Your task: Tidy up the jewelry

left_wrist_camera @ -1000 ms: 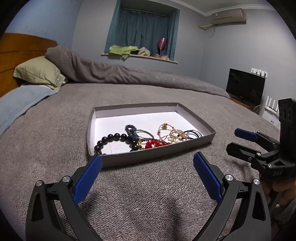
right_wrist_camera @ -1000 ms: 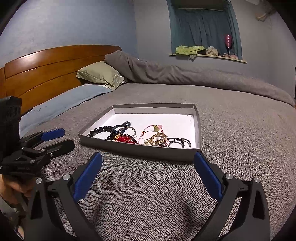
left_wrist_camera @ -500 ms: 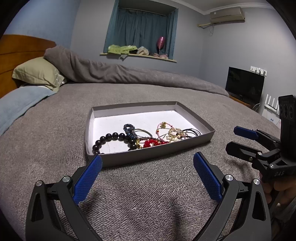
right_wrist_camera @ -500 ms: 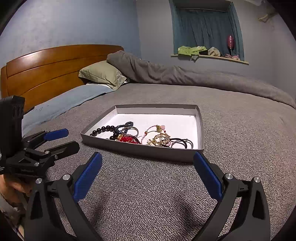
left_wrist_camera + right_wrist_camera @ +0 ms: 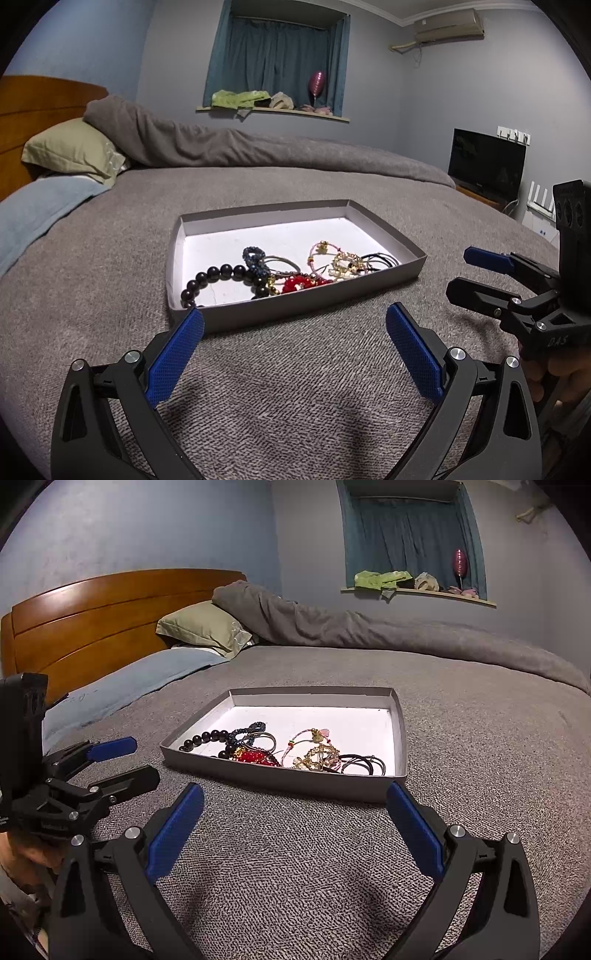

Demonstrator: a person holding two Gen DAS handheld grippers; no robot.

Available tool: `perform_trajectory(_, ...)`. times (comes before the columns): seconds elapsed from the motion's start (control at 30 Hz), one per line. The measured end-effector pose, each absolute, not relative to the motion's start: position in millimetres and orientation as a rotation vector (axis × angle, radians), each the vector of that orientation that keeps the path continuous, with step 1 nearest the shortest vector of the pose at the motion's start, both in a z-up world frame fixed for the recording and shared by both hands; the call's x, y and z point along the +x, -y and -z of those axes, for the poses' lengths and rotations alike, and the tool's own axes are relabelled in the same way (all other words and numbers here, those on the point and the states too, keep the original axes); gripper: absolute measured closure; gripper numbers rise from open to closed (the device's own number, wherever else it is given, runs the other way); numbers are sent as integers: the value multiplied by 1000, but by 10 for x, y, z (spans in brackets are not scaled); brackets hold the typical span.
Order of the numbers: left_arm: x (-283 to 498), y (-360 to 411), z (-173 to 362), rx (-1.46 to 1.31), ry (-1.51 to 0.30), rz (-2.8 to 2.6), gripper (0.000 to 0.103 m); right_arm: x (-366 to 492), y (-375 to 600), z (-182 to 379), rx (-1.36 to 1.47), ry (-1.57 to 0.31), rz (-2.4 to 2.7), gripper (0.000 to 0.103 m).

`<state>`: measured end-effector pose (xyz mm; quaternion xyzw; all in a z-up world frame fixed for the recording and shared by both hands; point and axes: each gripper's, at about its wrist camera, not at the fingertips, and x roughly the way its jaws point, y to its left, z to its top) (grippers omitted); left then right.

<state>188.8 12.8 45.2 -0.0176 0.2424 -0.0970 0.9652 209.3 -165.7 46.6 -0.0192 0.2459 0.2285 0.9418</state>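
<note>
One tray on the bed holds one bead bracelet, one red piece, tangled gold chains, black cords. Left gripper and right gripper both gape wide, empty, just short of tray

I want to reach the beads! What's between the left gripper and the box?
Only bare grey blanket lies between the left gripper and the box, in the left wrist view.

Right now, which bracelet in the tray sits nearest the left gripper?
The black bead bracelet, made of large round dark beads, at the tray's near-left corner. The red, gold and black-cord pieces lie further right of the left gripper.
</note>
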Motion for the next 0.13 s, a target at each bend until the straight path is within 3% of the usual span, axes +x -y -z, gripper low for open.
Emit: perform_trajectory(0.13, 1878, -125, -452, -31, -490, 197, 5, 2095, 1657, -465, -38, -501, -466, 6)
